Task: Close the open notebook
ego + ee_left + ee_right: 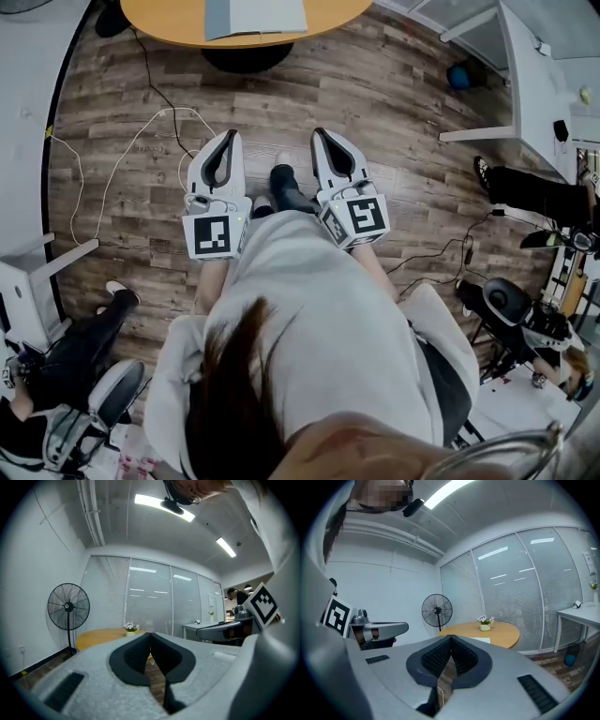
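- The notebook point(255, 16) lies open and flat on the round wooden table point(169, 23), at the table edge nearest you. In the right gripper view it shows as a pale sheet point(480, 640) on the tabletop.
- A pot point(485, 623) of white flowers stands on the table just behind the notebook. The left gripper view shows it too point(131, 628).
- Your left gripper point(230, 137) is well short of the table, over the wood floor point(394, 103), and points toward the table. Its fingers are pressed together tip to tip, with nothing between them point(150, 635).
- Your right gripper point(320, 133) is beside the left one, equally far from the table and aimed the same way. Its fingers also meet at the tips and hold nothing point(451, 638).
- A fan point(437, 610) stands on the floor beside the table, to the table's left in both gripper views point(69, 606).
- A white cable point(127, 155) loops over the floor between the table and your left gripper.
- A white desk point(525, 70) stands right of the table, well apart from it.
- Two people sit well away from the table, one on each side of you; only their legs and shoes show.
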### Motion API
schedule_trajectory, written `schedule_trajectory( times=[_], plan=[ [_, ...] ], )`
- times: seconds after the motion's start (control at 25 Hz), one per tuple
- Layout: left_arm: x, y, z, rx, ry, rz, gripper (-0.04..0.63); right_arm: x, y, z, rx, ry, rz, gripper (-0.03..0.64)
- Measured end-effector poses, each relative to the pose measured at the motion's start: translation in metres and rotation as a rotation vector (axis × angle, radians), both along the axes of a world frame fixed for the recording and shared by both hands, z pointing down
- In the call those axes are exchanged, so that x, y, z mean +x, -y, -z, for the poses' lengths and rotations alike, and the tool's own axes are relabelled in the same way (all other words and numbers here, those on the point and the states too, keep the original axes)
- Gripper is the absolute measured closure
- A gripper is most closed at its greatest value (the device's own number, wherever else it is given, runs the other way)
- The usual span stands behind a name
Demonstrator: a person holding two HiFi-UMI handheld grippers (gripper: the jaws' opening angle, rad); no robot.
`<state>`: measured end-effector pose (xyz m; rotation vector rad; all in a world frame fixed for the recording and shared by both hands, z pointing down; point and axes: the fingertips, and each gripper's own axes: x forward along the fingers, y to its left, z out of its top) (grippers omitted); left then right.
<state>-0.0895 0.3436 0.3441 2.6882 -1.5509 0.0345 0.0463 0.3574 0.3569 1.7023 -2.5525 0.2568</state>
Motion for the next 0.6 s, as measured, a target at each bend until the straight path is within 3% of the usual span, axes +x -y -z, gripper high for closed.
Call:
schedule_trajectory(
  times=[0.2, 0.4, 0.6],
  plan=[
    [0.018, 0.049, 0.003, -0.008, 0.001, -0.022, 0.584, 0.02, 0.054, 0.002, -0.009, -0.004, 0.004, 0.614],
    [0.021, 0.094, 0.008, -0.044, -0.09, 0.058, 0.584, 0.042, 0.097, 0.003, -0.019, 0.019, 0.018, 0.614],
    [0.024, 0.126, 0.005, -0.044, -0.089, 0.126, 0.584, 0.057, 0.132, 0.002, -0.011, 0.017, 0.051, 0.614]
  ],
)
